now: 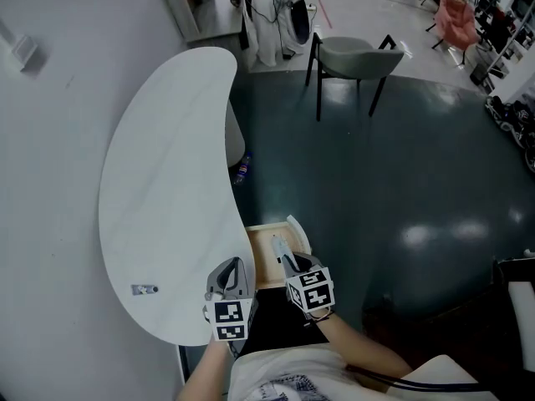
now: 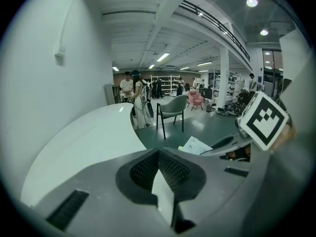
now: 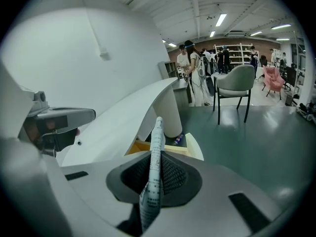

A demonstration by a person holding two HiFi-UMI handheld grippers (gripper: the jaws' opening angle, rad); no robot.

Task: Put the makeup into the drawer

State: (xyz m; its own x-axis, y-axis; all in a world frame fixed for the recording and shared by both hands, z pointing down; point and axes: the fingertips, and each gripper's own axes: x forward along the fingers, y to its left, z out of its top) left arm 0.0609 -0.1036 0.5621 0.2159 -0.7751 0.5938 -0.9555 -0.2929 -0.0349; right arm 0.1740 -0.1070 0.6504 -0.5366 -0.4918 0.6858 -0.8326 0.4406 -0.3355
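Makeup point(image 3: 153, 174): slim, flat, printed packet.

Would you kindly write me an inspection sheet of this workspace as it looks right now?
Surface: white curved table, with a dark glossy floor beside it.
Job's things: drawer at the table's edge is pulled open. The printed sachet and white flat piece are in the grippers, not yet in it.
Clutter: small item near the table's near edge; bottle on the floor by the table's pedestal.
Grippers: left gripper is shut on the white flat piece. Right gripper is shut on the printed sachet and points at the open drawer.
Cables: dark cable by the person's right forearm.
Surroundings: grey chair; people standing far off.
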